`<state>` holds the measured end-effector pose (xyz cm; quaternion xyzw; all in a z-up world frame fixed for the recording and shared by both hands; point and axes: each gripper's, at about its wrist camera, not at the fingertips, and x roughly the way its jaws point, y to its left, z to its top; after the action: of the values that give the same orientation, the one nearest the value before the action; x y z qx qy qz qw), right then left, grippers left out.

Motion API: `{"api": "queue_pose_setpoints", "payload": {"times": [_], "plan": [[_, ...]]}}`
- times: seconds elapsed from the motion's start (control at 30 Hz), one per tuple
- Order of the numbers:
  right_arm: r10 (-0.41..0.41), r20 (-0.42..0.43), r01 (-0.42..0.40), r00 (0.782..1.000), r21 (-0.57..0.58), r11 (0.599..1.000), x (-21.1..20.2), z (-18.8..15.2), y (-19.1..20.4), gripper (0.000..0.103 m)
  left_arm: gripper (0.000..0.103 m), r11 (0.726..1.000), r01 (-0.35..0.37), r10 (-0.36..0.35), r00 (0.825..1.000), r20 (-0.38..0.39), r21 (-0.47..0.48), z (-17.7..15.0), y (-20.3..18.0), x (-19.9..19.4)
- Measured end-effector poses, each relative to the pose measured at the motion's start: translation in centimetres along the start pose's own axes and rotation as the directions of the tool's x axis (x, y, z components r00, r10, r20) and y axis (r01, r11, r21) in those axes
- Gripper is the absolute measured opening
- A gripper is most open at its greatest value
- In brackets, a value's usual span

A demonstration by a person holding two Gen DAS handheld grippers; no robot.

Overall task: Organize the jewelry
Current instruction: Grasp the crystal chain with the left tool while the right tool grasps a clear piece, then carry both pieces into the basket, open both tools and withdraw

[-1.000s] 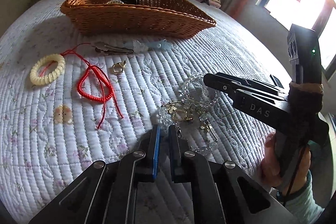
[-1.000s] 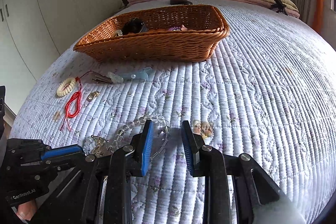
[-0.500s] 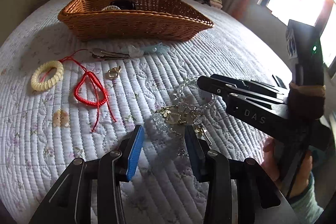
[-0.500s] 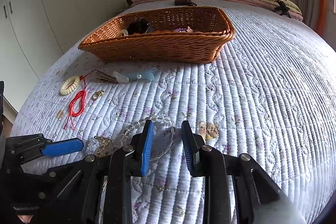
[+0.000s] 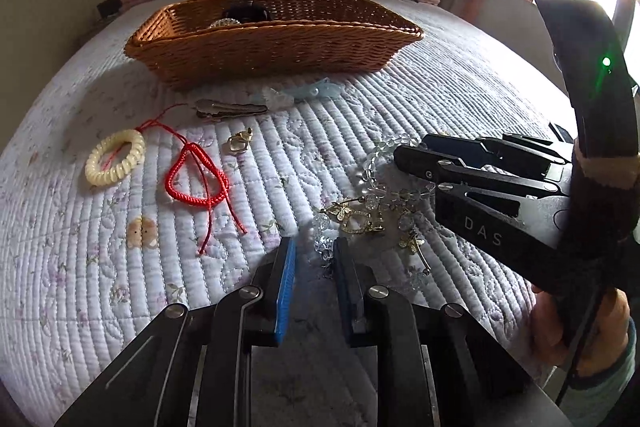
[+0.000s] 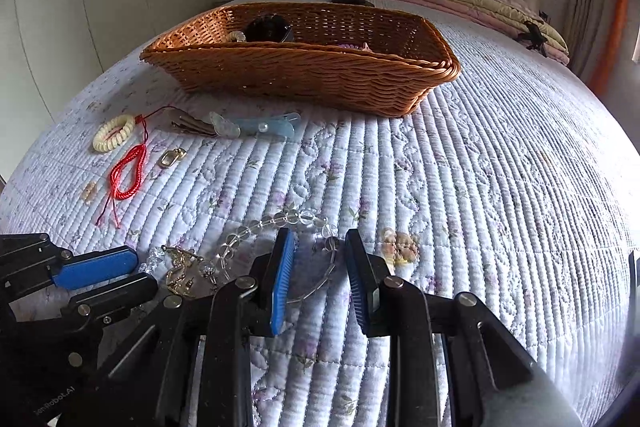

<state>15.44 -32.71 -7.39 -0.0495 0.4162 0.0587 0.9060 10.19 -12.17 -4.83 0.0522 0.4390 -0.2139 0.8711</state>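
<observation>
A clear crystal bead bracelet (image 5: 374, 163) (image 6: 276, 219) lies tangled with gold butterfly jewelry (image 5: 352, 219) (image 6: 180, 271) on the quilted bed. My left gripper (image 5: 314, 247) (image 6: 134, 273) points down at the tangle's near end. Its jaws are closing, with a few clear beads between the tips; the pads do not visibly press them. My right gripper (image 6: 320, 243) (image 5: 412, 151) straddles the bracelet's thin wire, and its jaws are closing slightly, with both pads clear of the wire. A wicker basket (image 5: 272, 43) (image 6: 304, 75) stands further back, some pieces inside.
Left of the tangle lie a red cord bracelet (image 5: 198, 183) (image 6: 126, 171), a cream coil ring (image 5: 115, 163) (image 6: 114, 133) and a gold clasp (image 5: 239, 143). A grey clip (image 5: 230, 108) and a light blue clip (image 6: 268, 125) lie before the basket. Pillows line the headboard.
My left jaws went from shut to wide apart, then narrowed around the clear beads. The right gripper edged forward over the bracelet wire.
</observation>
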Motion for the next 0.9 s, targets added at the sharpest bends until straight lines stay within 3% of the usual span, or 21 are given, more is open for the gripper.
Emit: {"api": "queue_pose_setpoints", "payload": {"times": [0.07, 0.13, 0.17, 0.23, 0.37, 0.47, 0.6, 0.73, 0.9], "plan": [[-0.013, 0.005, 0.013, 1.0, -0.017, 1.0, -0.1, 0.0, 0.4, 0.01, 0.021, 0.998, -0.055, 0.055, 0.998, 0.005, 0.042, 0.2, -1.1, 0.4], [-0.03, 0.015, 0.031, 0.999, -0.035, 0.999, -0.3, -0.1, 0.8, 0.01, 0.017, 0.993, -0.09, 0.089, 0.996, 0.018, 0.079, 0.2, -1.9, 0.6], [-0.041, 0.023, 0.042, 0.999, -0.04, 0.998, -0.5, -0.2, 1.0, 0.01, 0.009, 0.992, -0.092, 0.09, 0.996, 0.024, 0.092, 0.1, -2.1, 0.5], [-0.049, 0.042, 0.05, 0.998, -0.042, 0.998, -0.9, -0.2, 1.0, 0.009, 0.009, 0.991, -0.091, 0.088, 0.995, 0.037, 0.102, 0.0, -2.2, 0.3], [0.004, 0.115, -0.005, 0.993, 0.008, 1.0, -2.9, -0.3, -0.3, 0.009, 0.009, 0.995, -0.01, 0.002, 0.997, 0.076, 0.103, 0.0, -1.6, -0.9], [0.067, 0.16, -0.075, 0.985, 0.044, 0.996, -4.2, -0.2, -1.4, 0.01, 0.009, 0.995, 0.032, -0.045, 0.989, 0.141, 0.099, 0.3, -1.1, -2.4], [0.131, 0.264, -0.146, 0.956, 0.041, 0.988, -7.0, -0.3, -1.8, 0.01, 0.009, 0.985, 0.152, -0.168, 0.959, 0.227, 0.085, 0.9, -0.1, -5.1], [0.123, 0.322, -0.138, 0.939, 0.024, 0.99, -8.8, -0.5, -1.5, 0.01, 0.009, 0.96, 0.252, -0.276, 0.917, 0.287, 0.119, 1.2, -0.1, -7.6], [0.156, 0.347, -0.179, 0.925, 0.035, 0.983, -9.6, -0.5, -1.8, 0.01, 0.009, 0.941, 0.287, -0.332, 0.882, 0.334, 0.177, 1.9, -0.7, -10.3]]}}
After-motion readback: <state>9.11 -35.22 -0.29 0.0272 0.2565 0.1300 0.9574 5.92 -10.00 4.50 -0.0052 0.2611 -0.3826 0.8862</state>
